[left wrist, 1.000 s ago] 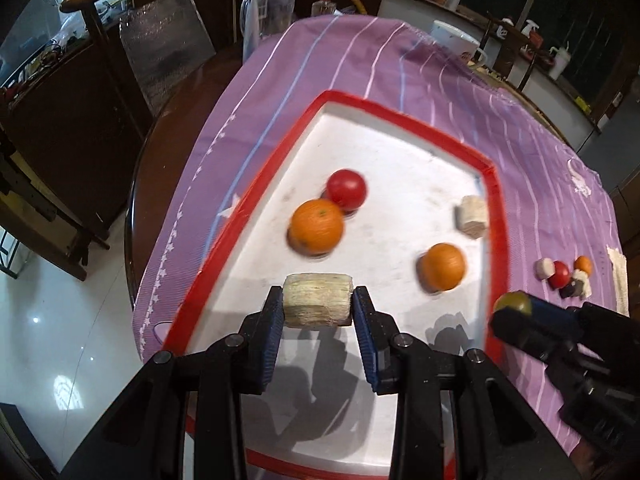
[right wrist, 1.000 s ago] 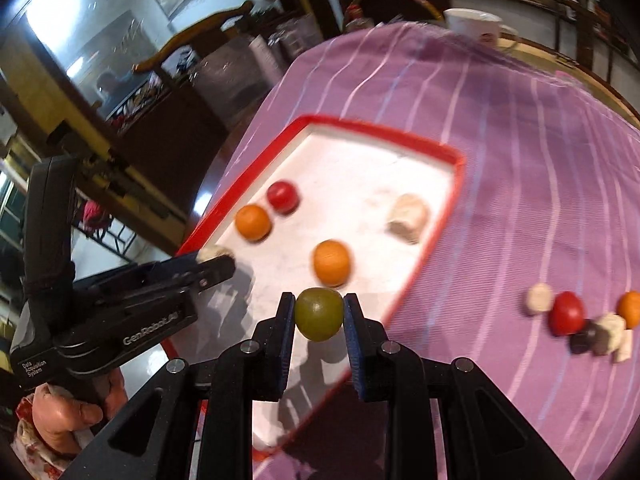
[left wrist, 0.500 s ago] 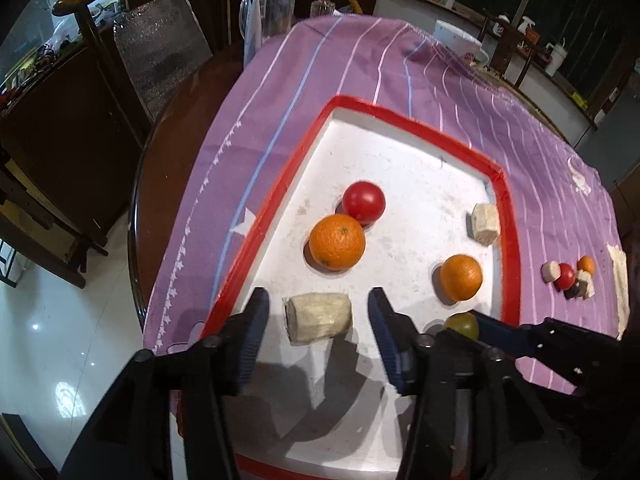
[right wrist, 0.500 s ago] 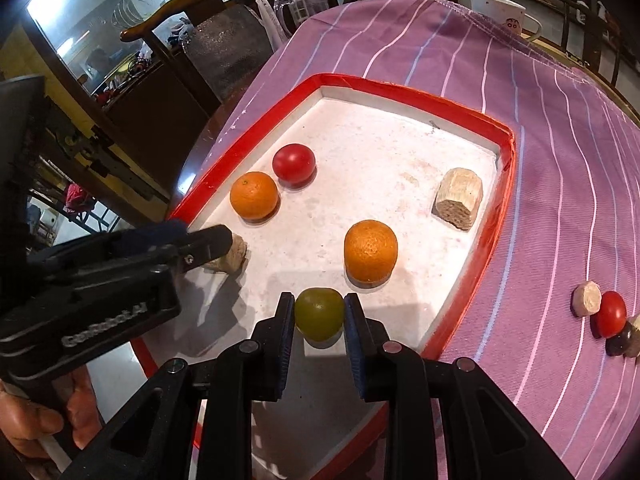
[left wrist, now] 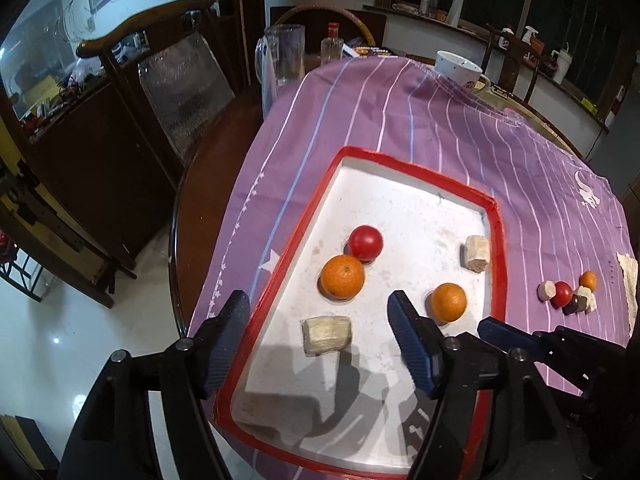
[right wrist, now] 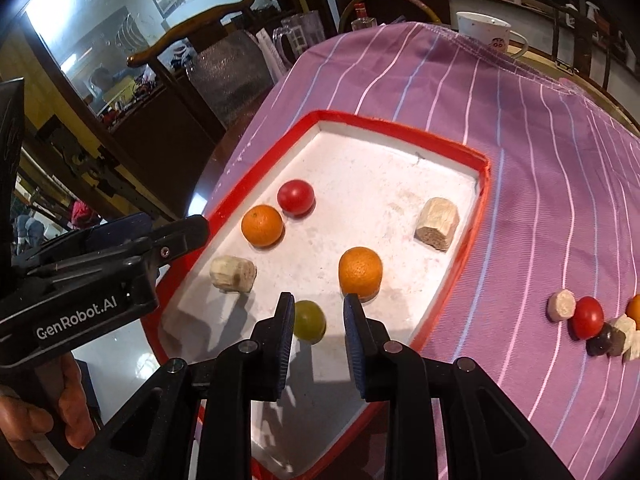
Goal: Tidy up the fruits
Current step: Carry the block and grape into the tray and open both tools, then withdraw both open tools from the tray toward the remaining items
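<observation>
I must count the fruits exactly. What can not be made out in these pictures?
- Left wrist view: the green fruit does not show; the right gripper hides it.
- Right wrist view: the picture's edge cuts the small pile; its dark piece is too small to name.
- Right wrist view: one finger covers the green fruit's side, so contact is unclear.

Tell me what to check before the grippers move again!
1. Left gripper clear of the pale chunk: ok. Its jaws have just been opening, and the chunk lies untouched between them.
2. Pale chunk resting in the tray: ok.
3. Green fruit set down in the tray: ok.
4. Right gripper clear of the green fruit: ok, it seems. A gap shows between the fruit and one pad.
5. The two grippers apart from each other: ok.
6. Everything in the tray: not ok. Small pieces sit on the purple cloth.
</observation>
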